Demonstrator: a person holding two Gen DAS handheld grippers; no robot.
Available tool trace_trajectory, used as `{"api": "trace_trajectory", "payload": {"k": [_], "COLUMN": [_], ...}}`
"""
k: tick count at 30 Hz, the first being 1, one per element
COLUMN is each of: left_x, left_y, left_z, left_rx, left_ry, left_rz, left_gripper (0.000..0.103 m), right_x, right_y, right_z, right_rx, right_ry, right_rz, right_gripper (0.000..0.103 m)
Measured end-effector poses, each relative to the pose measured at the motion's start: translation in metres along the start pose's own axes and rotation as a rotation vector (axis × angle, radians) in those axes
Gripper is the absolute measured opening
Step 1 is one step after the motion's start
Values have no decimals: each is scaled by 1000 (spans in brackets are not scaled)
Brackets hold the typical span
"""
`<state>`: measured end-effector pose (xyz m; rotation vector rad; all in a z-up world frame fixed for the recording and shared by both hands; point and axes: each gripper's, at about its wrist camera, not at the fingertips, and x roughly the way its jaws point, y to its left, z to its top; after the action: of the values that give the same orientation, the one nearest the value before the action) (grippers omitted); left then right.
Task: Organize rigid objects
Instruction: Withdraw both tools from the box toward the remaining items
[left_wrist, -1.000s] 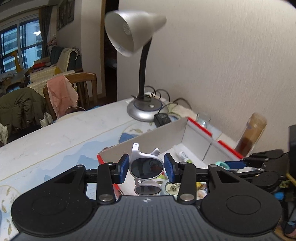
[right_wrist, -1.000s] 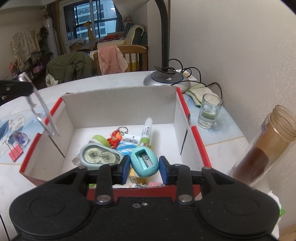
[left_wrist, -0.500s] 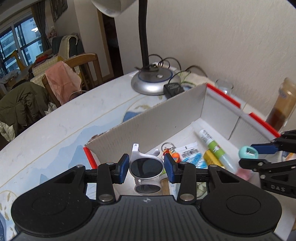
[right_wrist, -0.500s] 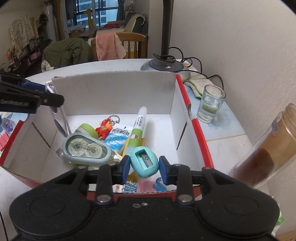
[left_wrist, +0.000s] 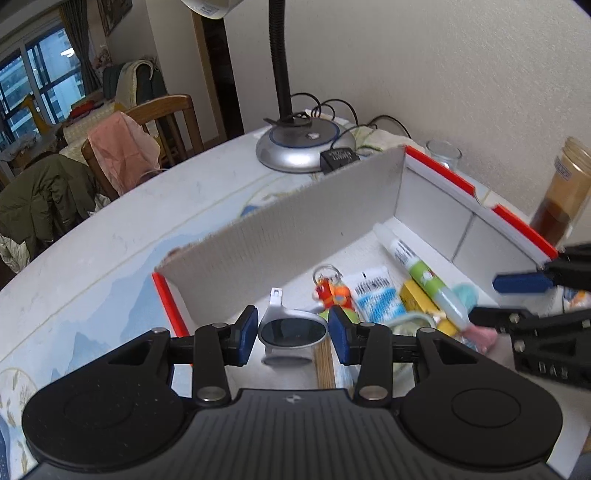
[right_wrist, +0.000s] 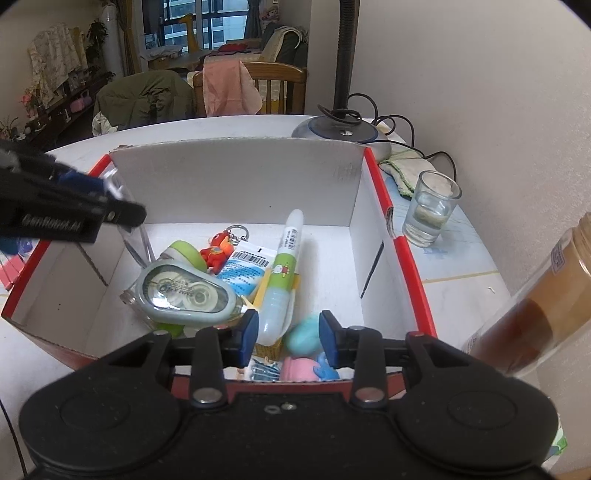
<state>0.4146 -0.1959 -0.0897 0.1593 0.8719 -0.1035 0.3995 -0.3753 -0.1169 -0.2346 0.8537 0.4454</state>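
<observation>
Left wrist view: my left tool (left_wrist: 292, 335) has its pads closed on the white sunglasses (left_wrist: 291, 329), hanging inside the red-edged box (left_wrist: 439, 171) at its near-left corner. I see the keychain figure (left_wrist: 332, 293) and glue tube (left_wrist: 421, 273) lying deeper in that box.

Right wrist view: my right tool (right_wrist: 288, 338) has just been opening, and the teal sharpener (right_wrist: 303, 336) sits between its pads, blurred, apparently loose, low over the box's near wall beside the correction tape (right_wrist: 184, 293). Outside the box's right wall stand a glass (right_wrist: 430, 212) and a jar (right_wrist: 535, 306) on the desk (right_wrist: 461, 269).
</observation>
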Motion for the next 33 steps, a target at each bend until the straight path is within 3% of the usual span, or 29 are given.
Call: {"api": "trace_trajectory", "payload": {"k": [8,15,20,23,29,33], "left_x": [-6,-24,-44,-61,-96,-120], "left_y": [-2,-2,1,6,22,38], "left_z": [-14,-24,-34,-42,-55,-67], "left_rx": [-32,-70,-94,-107,-126,-143], "left_ry": [63,48,23,-7,-70,-110], "left_rz": [-10,-63,-99,-119,-142,-145], "left_gripper": [41,44,45,53,54,61], "right_x": [-6,-21,-37,-48,-70,-83], "right_y": [0,-2,3,11,32,53], "right_z": [0,0,2,3,6,7], "right_rx": [14,46,60,64,63,61], "right_ry": [-7,-37,-65,-86,-119,-143], "right_rz": [10,17,41,54,89,105], "right_gripper": [39,45,49,52,57,65]}}
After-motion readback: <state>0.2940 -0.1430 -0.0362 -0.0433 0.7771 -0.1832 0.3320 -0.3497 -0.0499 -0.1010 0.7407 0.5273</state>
